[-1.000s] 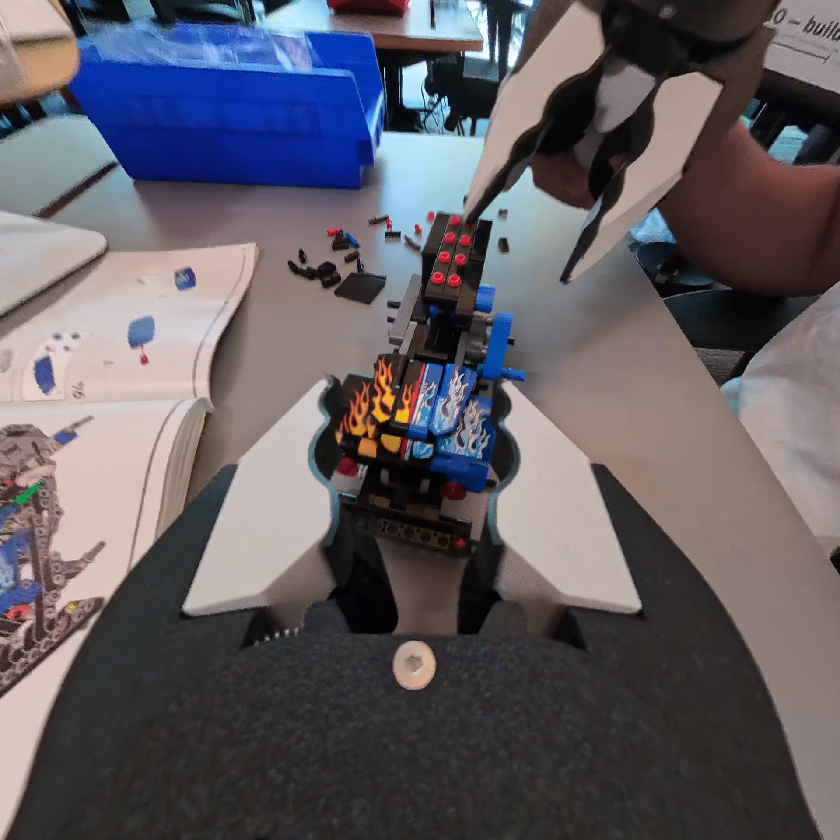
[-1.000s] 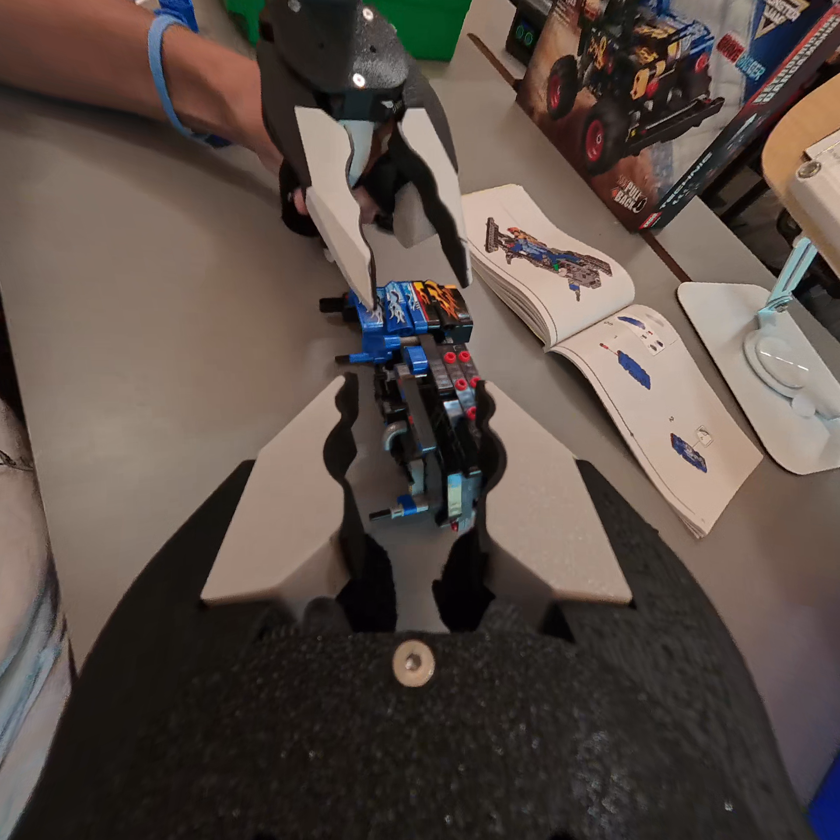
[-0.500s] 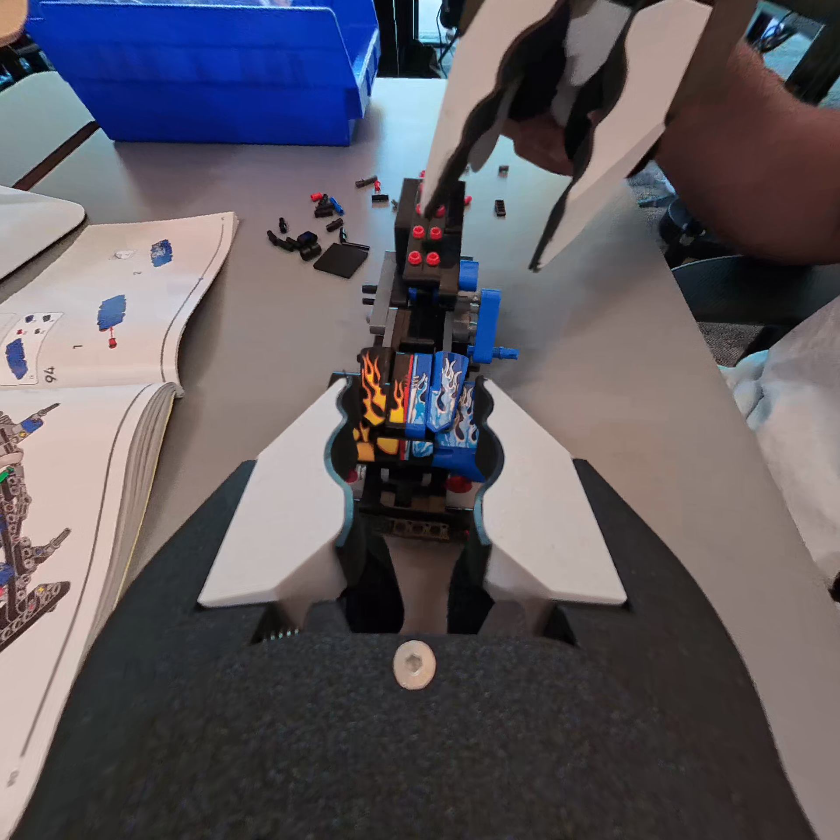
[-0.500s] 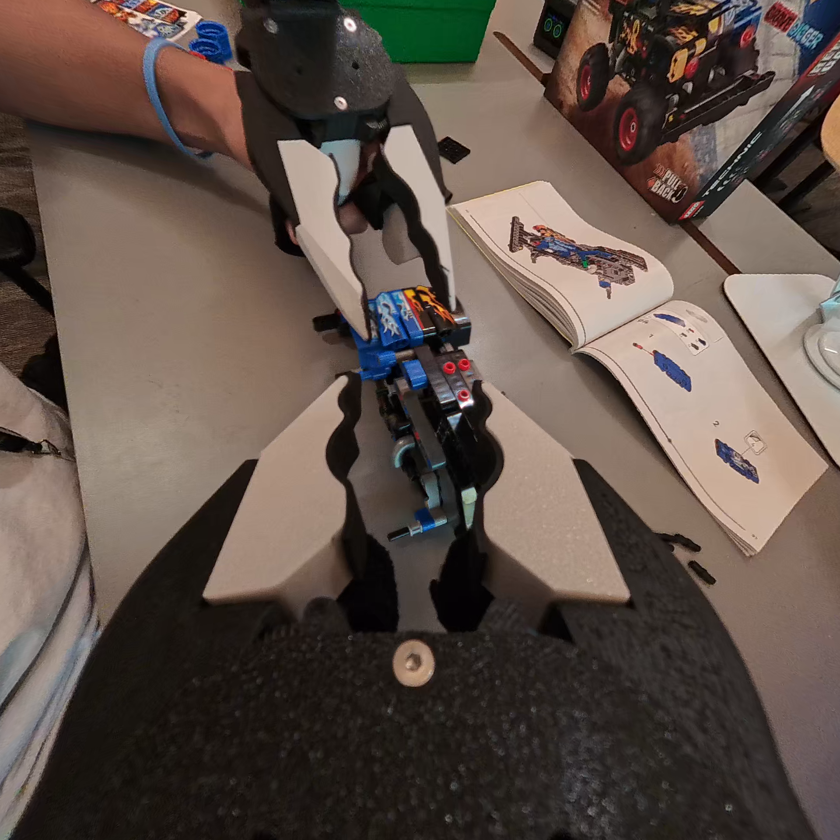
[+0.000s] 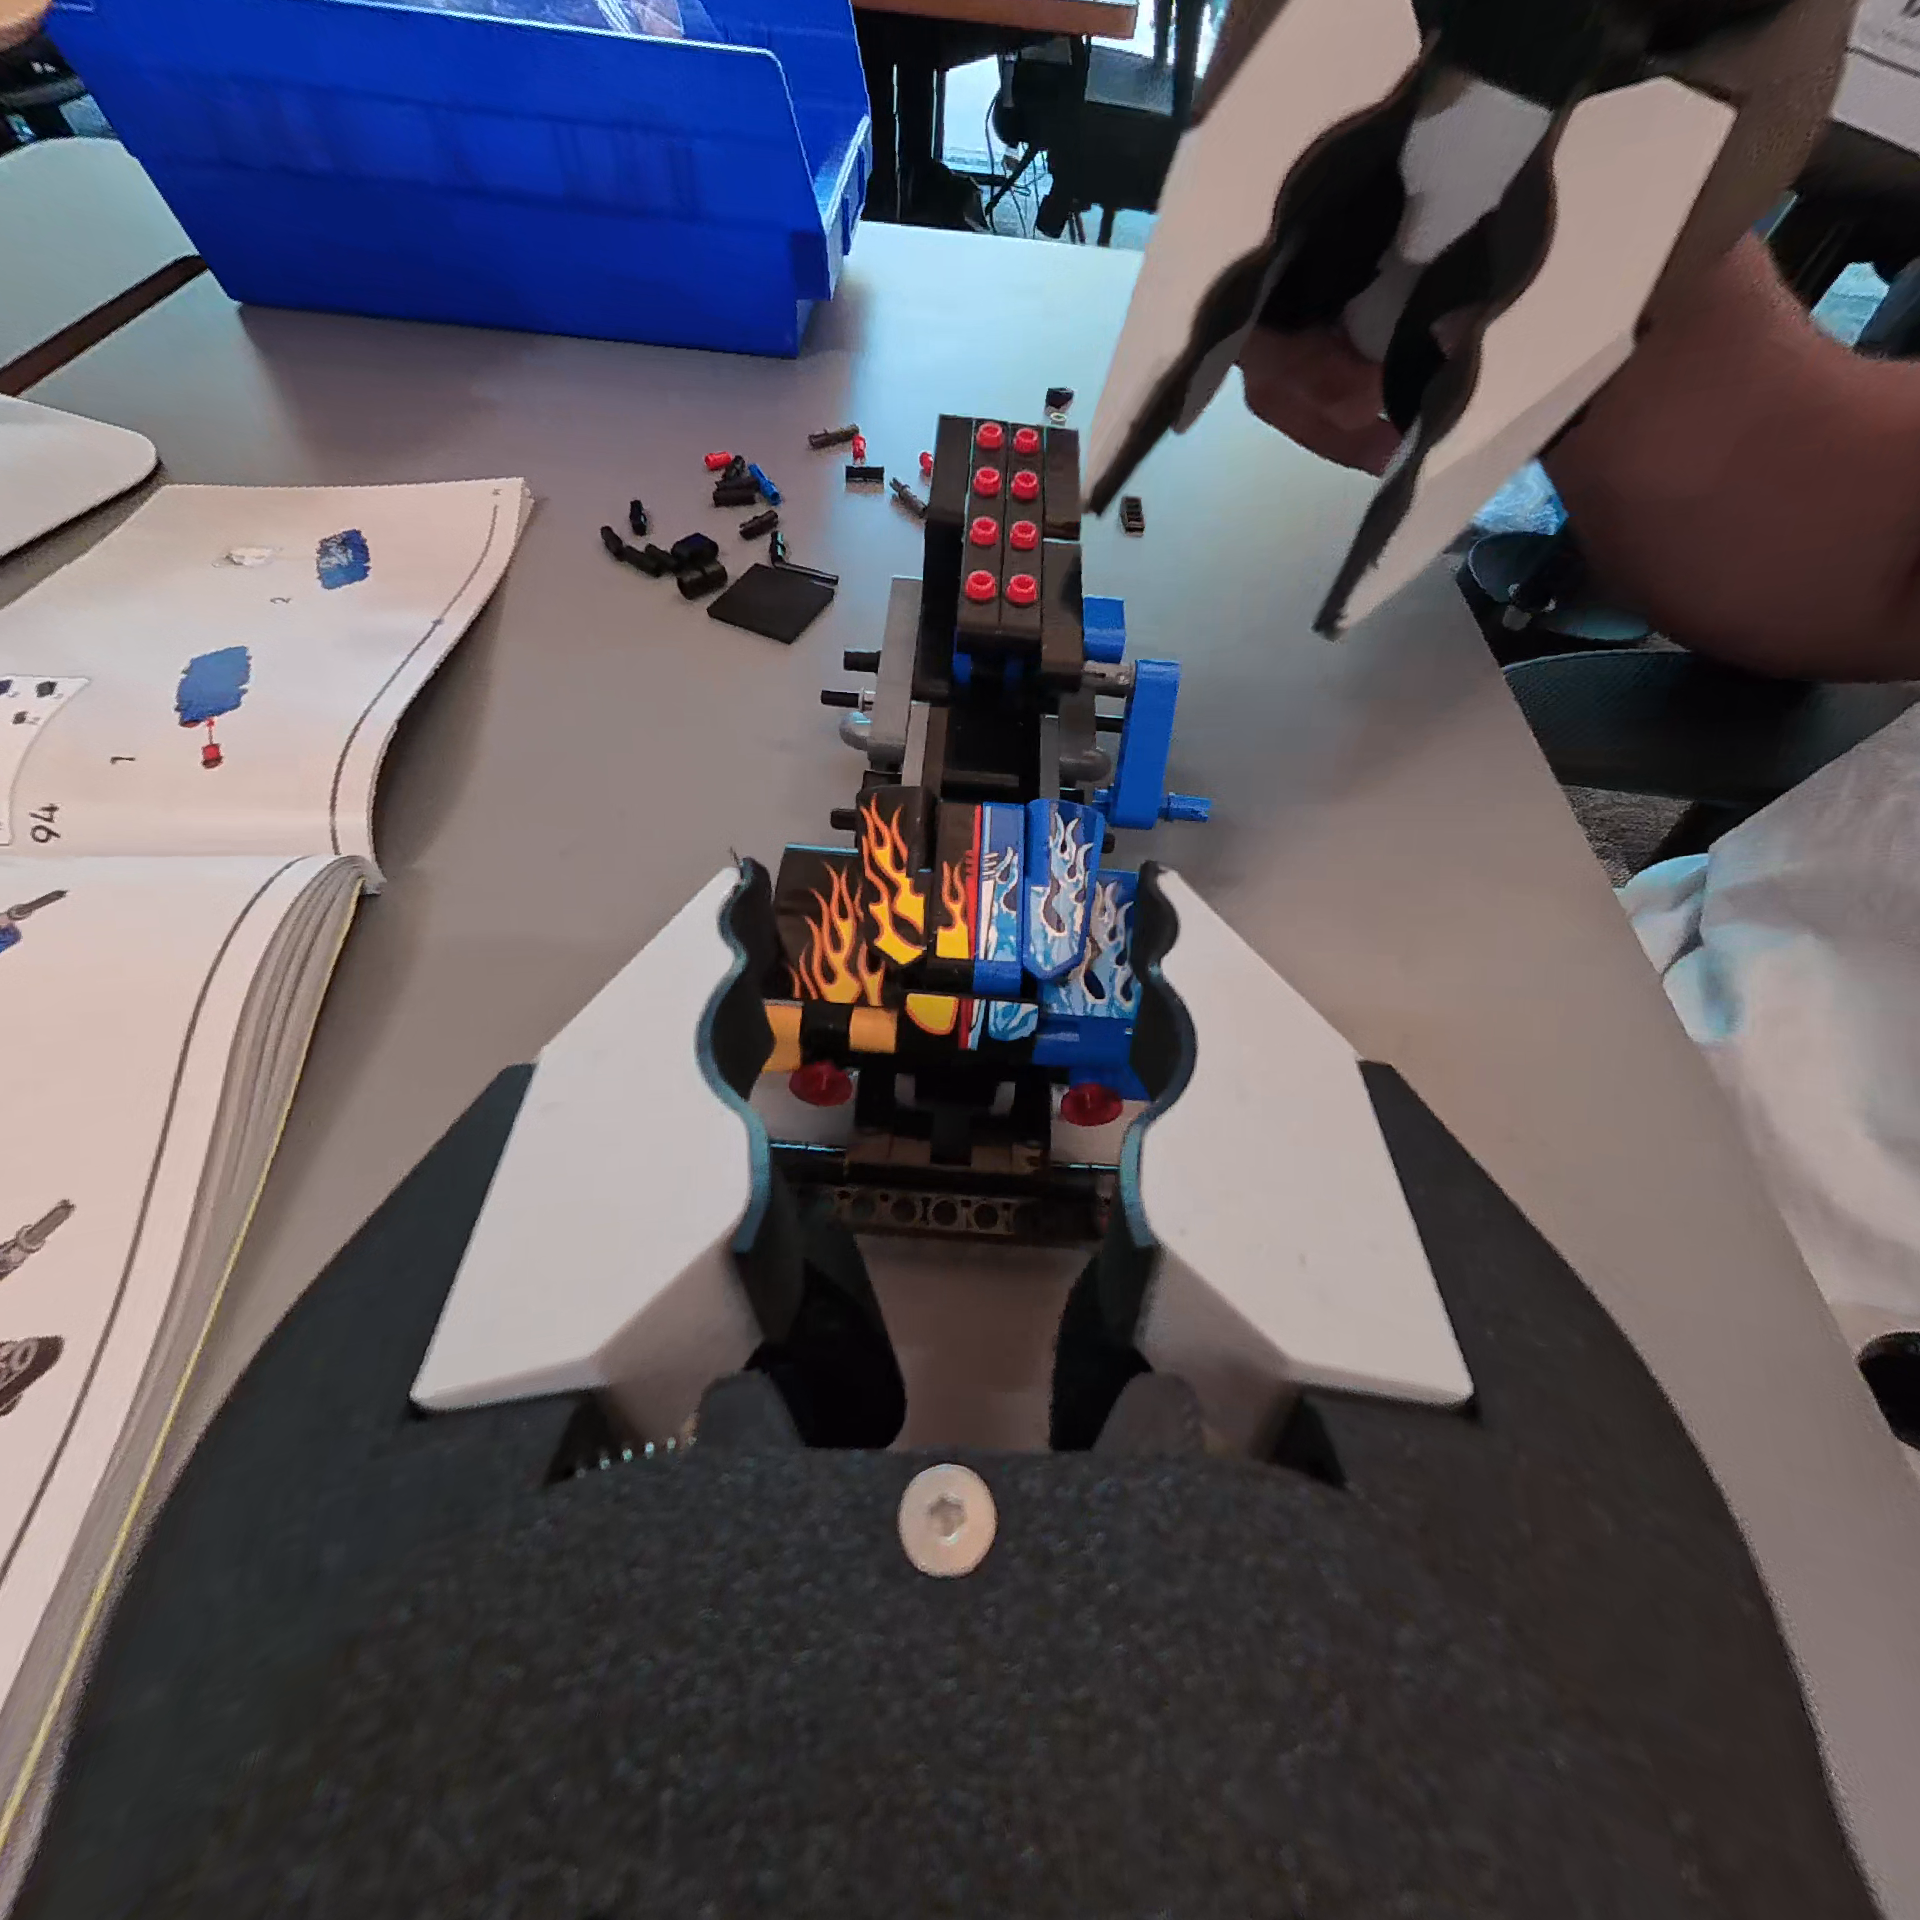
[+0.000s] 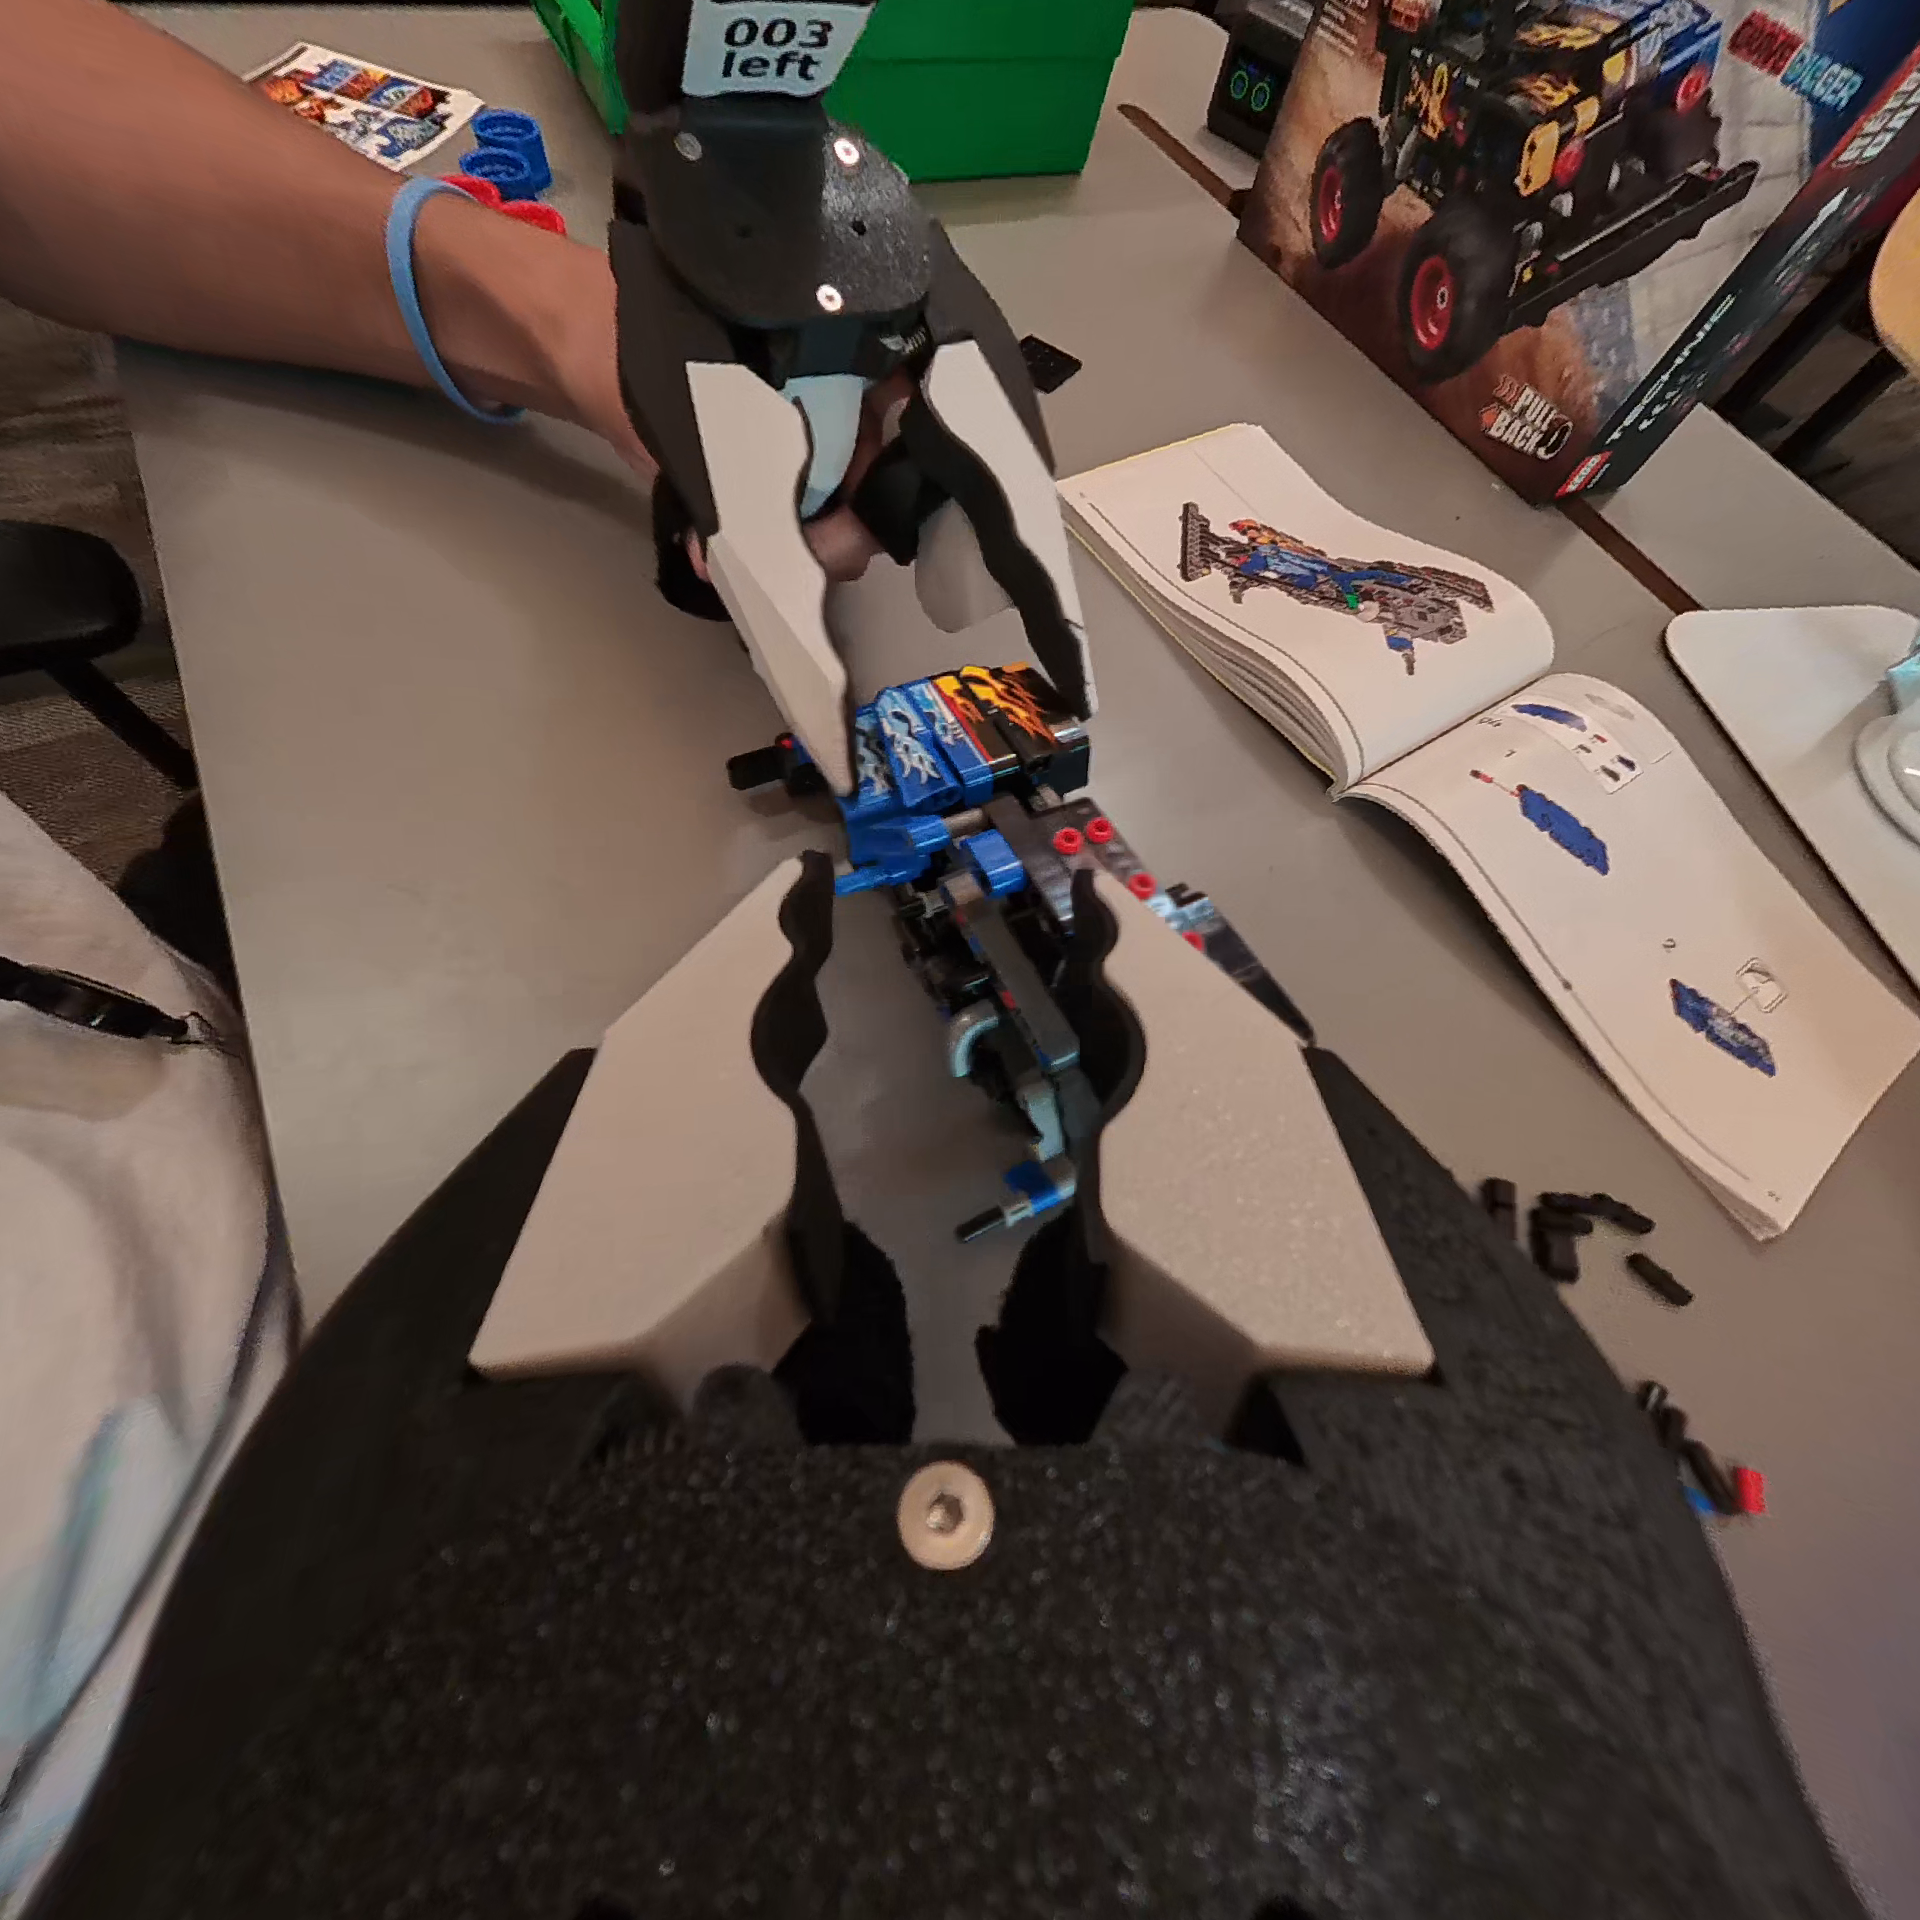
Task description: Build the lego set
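- Left gripper (image 5: 945,935): fingers closed against the 2 sides of the flame-decorated front of the model car (image 5: 977,831), black-and-orange side on one finger, blue-and-white side on the other. Judged purpose: steadying the build on the table (image 5: 1299,935).
- Right gripper (image 6: 951,894): fingers spread wide and holding nothing. One fingertip sits at the rear of the car beside the black plate with 8 red studs (image 5: 1003,509); the other hangs clear over the table. Contact cannot be confirmed.
- Model car: lies lengthwise on the grey table between the 2 grippers, front toward the left one; no wheels fitted. A blue lever (image 5: 1148,743) juts from one side.
- Loose parts (image 5: 717,530): small black, red and blue pins and a flat black tile, just beside the car's rear. Probably stock for coming steps.
- Instruction booklet (image 6: 1475,810): open beside the car, showing drawings of a blue piece; placed for reference.
- Product box (image 6: 1538,208): stands beyond the booklet, printed with a monster truck picture and branding, not transcribed.
- Blue bin (image 5: 499,177), green bin (image 6: 977,94), sticker sheet (image 6: 358,99): at the table's far edges; a printed label sits on the left gripper's body.
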Motion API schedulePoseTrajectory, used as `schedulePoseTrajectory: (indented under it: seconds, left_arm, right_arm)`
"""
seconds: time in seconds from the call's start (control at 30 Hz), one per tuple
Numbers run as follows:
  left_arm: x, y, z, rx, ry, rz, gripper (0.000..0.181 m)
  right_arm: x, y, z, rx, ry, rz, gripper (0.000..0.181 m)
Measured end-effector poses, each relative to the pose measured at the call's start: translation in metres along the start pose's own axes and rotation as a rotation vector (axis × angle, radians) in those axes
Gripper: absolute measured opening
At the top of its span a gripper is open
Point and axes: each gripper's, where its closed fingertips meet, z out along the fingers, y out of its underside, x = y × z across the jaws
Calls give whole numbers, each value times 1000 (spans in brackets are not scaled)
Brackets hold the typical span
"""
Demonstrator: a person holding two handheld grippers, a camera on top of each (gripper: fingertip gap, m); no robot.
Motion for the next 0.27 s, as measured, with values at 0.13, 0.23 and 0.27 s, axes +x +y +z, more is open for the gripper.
schedulePoseTrajectory:
  seconds: [0.13, 0.23, 0.27]
  left_arm:
    - [0, -1, 1, 3, -7, 10, 67]
    - [0, 0, 1, 5, -4, 0, 68]
    - [0, 0, 1, 4, -3, -2, 68]
  right_arm:
    - [-19, 12, 3, -49, 20, -59, 46]
    - [-14, 13, 5, -84, 69, -121, 47]
    - [-15, 10, 5, -89, 60, -135, 51]
